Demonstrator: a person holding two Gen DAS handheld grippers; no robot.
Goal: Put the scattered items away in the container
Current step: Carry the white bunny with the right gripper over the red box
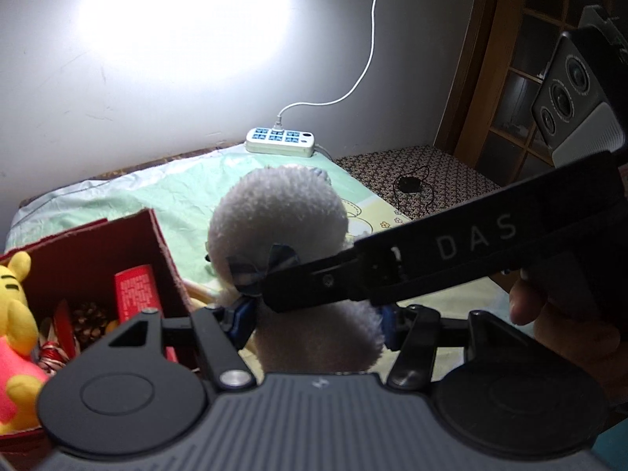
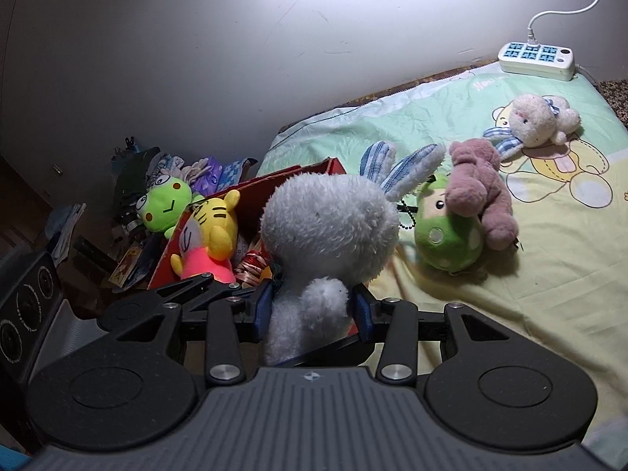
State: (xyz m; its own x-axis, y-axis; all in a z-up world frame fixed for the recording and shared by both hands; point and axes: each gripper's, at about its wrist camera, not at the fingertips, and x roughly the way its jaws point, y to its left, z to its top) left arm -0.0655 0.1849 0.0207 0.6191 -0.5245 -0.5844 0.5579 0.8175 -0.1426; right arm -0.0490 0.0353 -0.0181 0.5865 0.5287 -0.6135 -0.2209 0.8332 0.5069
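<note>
A white plush rabbit with blue striped ears is held up beside the red box. My left gripper is shut on its lower body, blue pads pressing both sides. My right gripper is shut on the same rabbit near its tail; in the left wrist view its black fingers reach in from the right to the bow at the rabbit's neck. The red box holds a yellow tiger plush, a red packet and small items.
On the green sheet lie a green plush, a pink bear and a small white rabbit. A power strip sits by the wall. A green frog plush rests on clutter left of the bed. A black cable lies at the right.
</note>
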